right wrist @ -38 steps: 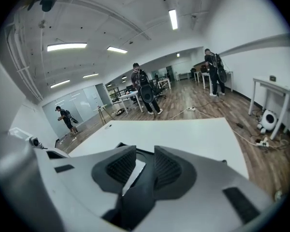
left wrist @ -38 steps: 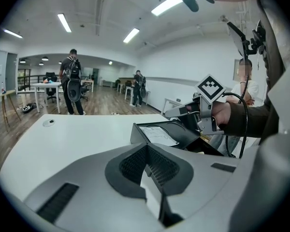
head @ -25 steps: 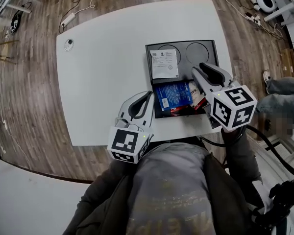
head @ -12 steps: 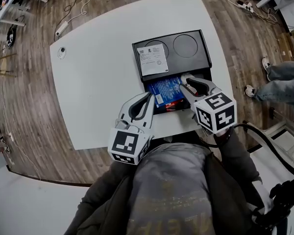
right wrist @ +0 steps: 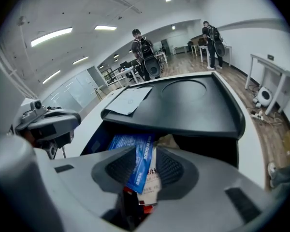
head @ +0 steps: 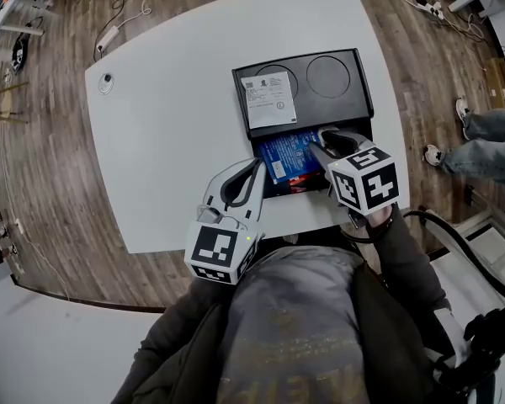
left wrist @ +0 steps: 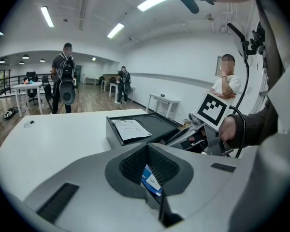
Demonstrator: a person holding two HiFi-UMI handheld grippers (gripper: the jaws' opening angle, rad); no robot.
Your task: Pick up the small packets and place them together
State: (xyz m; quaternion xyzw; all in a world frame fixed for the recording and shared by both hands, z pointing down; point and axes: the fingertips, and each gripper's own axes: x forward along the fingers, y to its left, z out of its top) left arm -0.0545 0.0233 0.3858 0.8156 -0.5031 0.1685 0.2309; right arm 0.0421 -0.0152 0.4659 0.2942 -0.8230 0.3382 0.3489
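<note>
White table, rounded corners, on brown wood floor; cables on floor at far side. Open-plan room: desks, strip lights, people standing in backgrd. Black box on table's right half, right wall close to table edge; lid w/ two round recesses, paper sheet over left one. Near compartment open, blue packs lying inside. R gripper tipped down into that compartment, jaws clamped on upright packet pair, one blue, one white. L gripper over bare table just left of box's near corner, jaws closed on blue-white packet. Wide bare table to left & far left; only a narrow strip betw. box and near edge. Bystander's legs beyond right edge.
</note>
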